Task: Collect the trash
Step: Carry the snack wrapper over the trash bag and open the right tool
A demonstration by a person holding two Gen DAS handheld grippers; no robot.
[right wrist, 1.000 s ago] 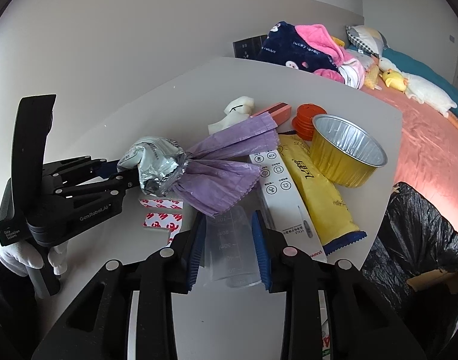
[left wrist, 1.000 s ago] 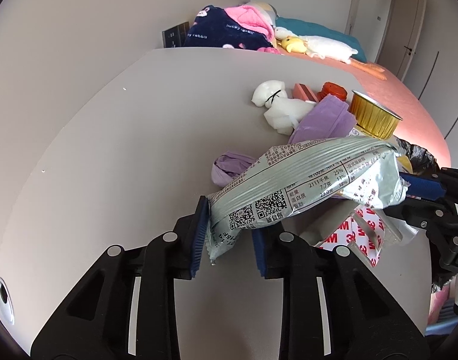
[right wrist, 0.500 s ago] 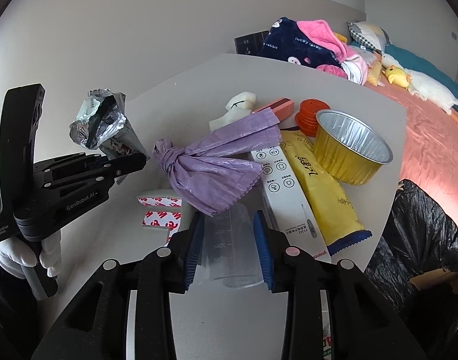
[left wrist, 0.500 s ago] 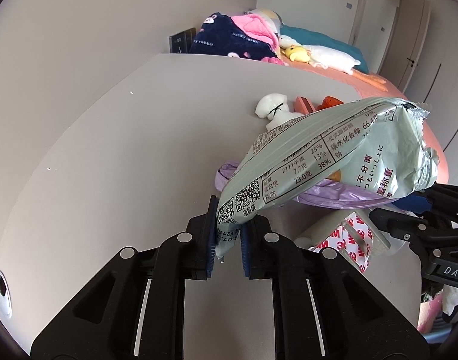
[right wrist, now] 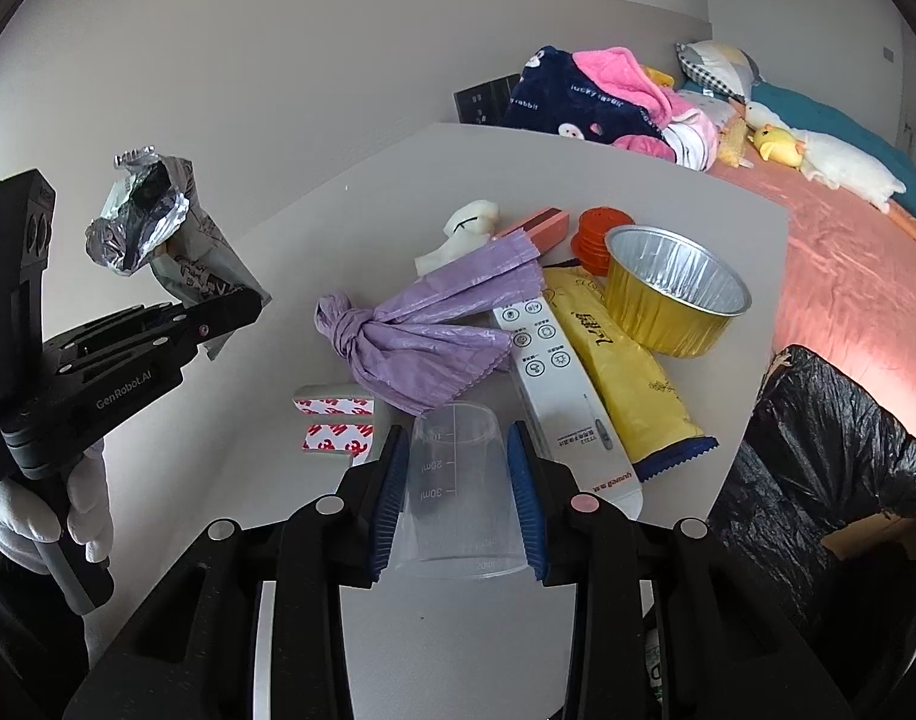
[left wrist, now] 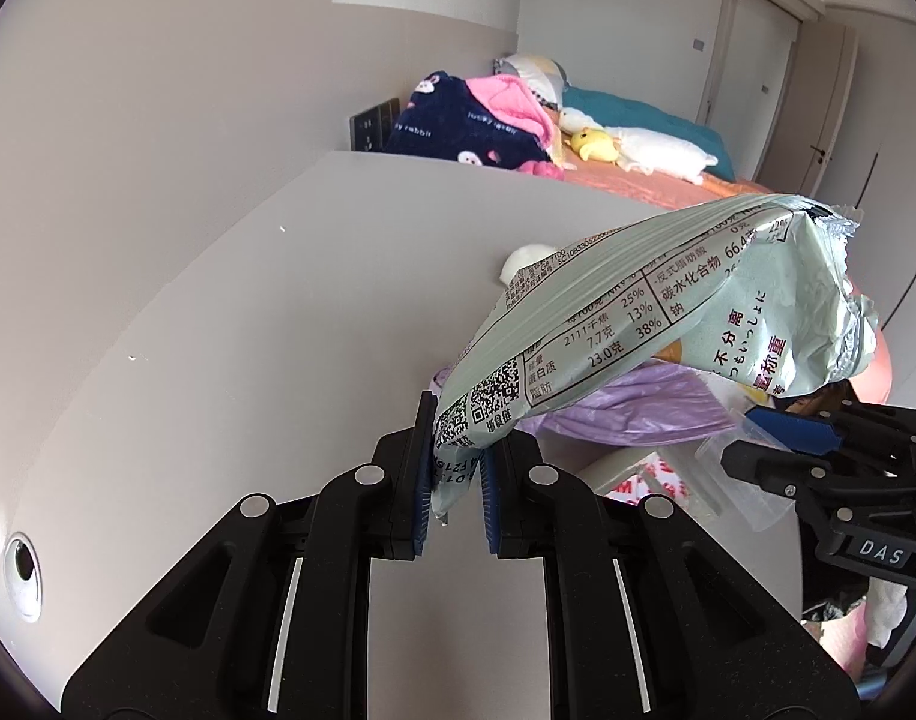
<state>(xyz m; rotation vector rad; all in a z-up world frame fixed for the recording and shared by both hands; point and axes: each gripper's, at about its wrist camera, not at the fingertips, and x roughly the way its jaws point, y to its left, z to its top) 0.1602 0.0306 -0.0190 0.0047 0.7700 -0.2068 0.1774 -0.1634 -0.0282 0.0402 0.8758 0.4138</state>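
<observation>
My left gripper [left wrist: 452, 468] is shut on one end of a pale green foil snack wrapper [left wrist: 668, 324], which hangs in the air above the grey table [left wrist: 248, 360]. From the right wrist view the same wrapper [right wrist: 152, 222] rises at the left, its torn silver mouth upward, clamped by the left gripper [right wrist: 242, 306]. My right gripper [right wrist: 458, 468] is shut on a clear plastic measuring cup [right wrist: 458, 480] lying on its side at the table's near edge. A black trash bag [right wrist: 830, 468] gapes beyond the table's right edge.
On the table lie a knotted purple bag [right wrist: 422, 336], a white thermometer box [right wrist: 560, 396], a yellow packet [right wrist: 632, 372], a gold foil bowl [right wrist: 674, 288], orange lids [right wrist: 596, 228], a pink block [right wrist: 536, 222], white tissue [right wrist: 464, 234] and red-printed tape strips [right wrist: 332, 426]. A bed [right wrist: 848, 252] lies behind.
The left gripper closed on the snack wrapper's end and lifted it off the pile, up and away from the purple bag. The right gripper stayed put on the cup.
</observation>
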